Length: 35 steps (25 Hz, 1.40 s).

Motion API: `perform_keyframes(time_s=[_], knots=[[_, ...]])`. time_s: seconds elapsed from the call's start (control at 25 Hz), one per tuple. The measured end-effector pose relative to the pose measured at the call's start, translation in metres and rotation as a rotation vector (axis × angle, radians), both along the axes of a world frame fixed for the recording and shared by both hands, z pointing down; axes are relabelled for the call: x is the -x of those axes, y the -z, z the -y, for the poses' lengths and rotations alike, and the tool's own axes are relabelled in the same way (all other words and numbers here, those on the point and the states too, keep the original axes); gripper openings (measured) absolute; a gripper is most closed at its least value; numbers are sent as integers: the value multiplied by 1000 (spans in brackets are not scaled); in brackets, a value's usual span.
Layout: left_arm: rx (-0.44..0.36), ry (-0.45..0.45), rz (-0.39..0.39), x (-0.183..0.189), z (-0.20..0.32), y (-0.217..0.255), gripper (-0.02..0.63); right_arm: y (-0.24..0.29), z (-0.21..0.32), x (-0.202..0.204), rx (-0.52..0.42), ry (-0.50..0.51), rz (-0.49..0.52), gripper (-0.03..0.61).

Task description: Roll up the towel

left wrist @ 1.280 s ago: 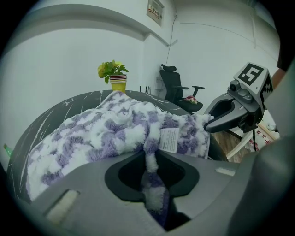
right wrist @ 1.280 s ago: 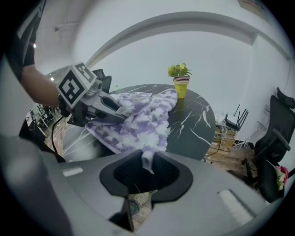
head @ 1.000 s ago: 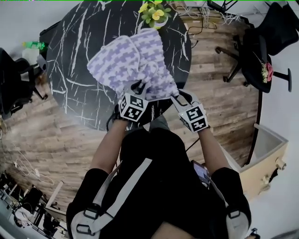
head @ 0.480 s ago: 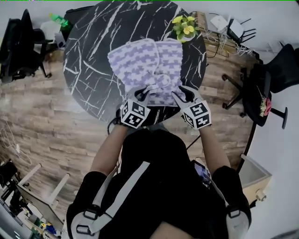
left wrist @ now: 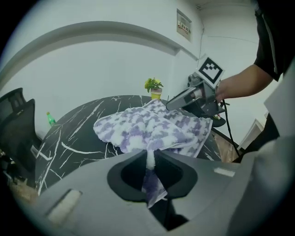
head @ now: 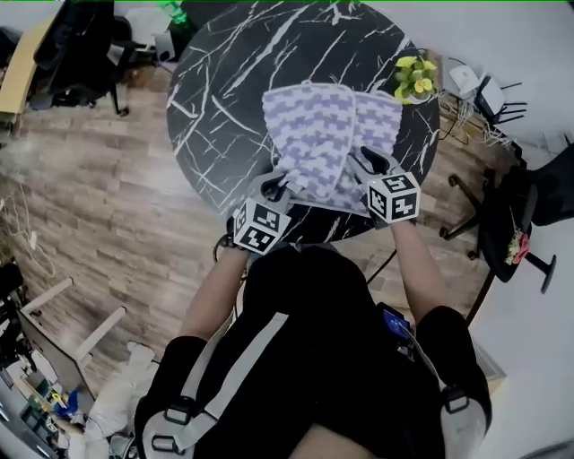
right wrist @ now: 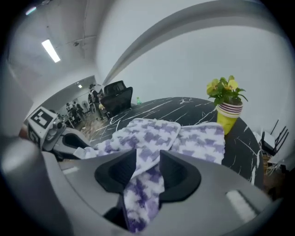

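A purple-and-white patterned towel (head: 323,143) lies folded over on the round black marble table (head: 224,90), with its near edge at the table's front rim. My left gripper (head: 280,186) is shut on the towel's near left corner. Its jaws have just been closing, and a thin fold of cloth (left wrist: 152,129) is pinched between them (left wrist: 150,159). My right gripper (head: 363,161) is shut on the near right corner, where a thicker bunch of towel (right wrist: 156,136) hangs through its jaws (right wrist: 148,161). Each gripper shows in the other's view: the right (left wrist: 193,94), the left (right wrist: 60,136).
A yellow pot with yellow flowers (head: 414,79) stands at the table's far right edge, just beyond the towel. A green bottle (head: 172,11) is off the table at the far left. Black office chairs stand at the left (head: 81,54) and right (head: 529,206) on wood flooring.
Both grippers have carried the towel's near corners to the right along the table's front rim. The towel now lies flatter and nearer the flower pot. The head view has swung.
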<state>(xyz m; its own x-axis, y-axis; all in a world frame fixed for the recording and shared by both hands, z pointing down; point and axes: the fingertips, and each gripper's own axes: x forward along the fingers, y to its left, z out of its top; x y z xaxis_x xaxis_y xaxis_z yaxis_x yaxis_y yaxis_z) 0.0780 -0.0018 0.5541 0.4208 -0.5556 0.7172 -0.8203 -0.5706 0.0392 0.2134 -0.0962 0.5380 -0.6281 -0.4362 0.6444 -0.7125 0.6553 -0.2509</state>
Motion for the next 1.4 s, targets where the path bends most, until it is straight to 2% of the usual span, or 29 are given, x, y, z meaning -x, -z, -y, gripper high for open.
perform_keyframes(time_s=[0.16, 0.4, 0.56, 0.76, 0.92, 1.0, 1.08, 1.24, 1.4], knots=[[5, -1, -2, 17, -9, 4, 49, -9, 27, 16, 23, -78, -32, 160], [9, 11, -6, 47, -10, 9, 49, -24, 59, 40, 13, -104, -117, 161], [26, 39, -5, 73, -9, 7, 49, -37, 74, 51, 20, -149, -165, 194], [54, 41, -12, 94, -10, -1, 51, -55, 85, 50, 47, -242, -243, 213], [71, 20, -16, 99, -9, -8, 51, -65, 83, 50, 109, -304, -242, 216], [78, 1, -16, 100, -10, -10, 51, -64, 83, 50, 107, -312, -256, 215], [82, -9, -21, 102, -8, -11, 51, -62, 85, 52, 77, -302, -283, 185], [85, -30, -35, 107, -4, -12, 51, -52, 87, 61, 41, -294, -292, 50], [85, -19, -59, 115, -2, -12, 51, -39, 91, 75, 5, -284, -275, 31]])
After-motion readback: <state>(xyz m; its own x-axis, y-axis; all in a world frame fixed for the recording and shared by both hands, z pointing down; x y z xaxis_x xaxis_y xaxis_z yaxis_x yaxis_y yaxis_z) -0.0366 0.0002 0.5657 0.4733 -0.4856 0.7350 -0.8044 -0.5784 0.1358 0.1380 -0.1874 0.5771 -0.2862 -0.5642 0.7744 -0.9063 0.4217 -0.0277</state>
